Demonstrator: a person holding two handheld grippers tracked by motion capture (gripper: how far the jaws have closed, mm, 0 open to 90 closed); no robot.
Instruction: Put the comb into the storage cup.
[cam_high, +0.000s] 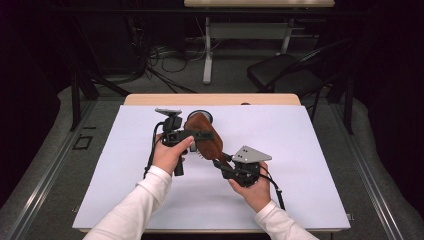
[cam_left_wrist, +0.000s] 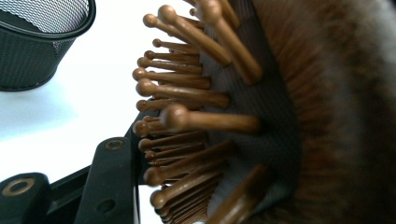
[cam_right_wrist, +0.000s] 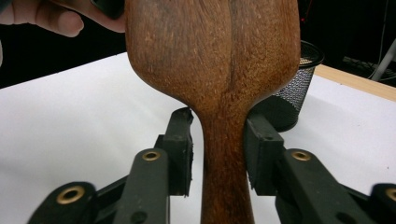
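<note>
High view: we see a white sheet (cam_high: 300, 165) covering the table, and above its middle a wooden hairbrush (cam_high: 206, 136) held off the surface between two hand-held grippers. The left gripper (cam_high: 192, 134) lies across the brush head; the right gripper (cam_high: 221, 164) meets the handle at the near end. A black mesh cup (cam_high: 201, 115) stands just behind the brush, mostly hidden by it.

Left gripper view: we see the bristle side of the hairbrush (cam_left_wrist: 243, 116) very close, its wooden pins (cam_left_wrist: 187, 88) ball-tipped and set in a dark cushion. One black jaw shows at lower left, its tip among the pins; the other jaw is hidden, so we cannot tell whether this gripper is clamped. The mesh cup (cam_left_wrist: 37, 42) stands on the white sheet (cam_left_wrist: 93, 121) at upper left.

Right gripper view: we see the smooth back of the hairbrush (cam_right_wrist: 215, 56), its handle running down between the jaws of the right gripper (cam_right_wrist: 218, 149). The right-hand pad touches the handle; a narrow gap shows at the left-hand pad. The mesh cup (cam_right_wrist: 294, 88) stands behind, and a hand (cam_right_wrist: 51, 18) at upper left.
</note>
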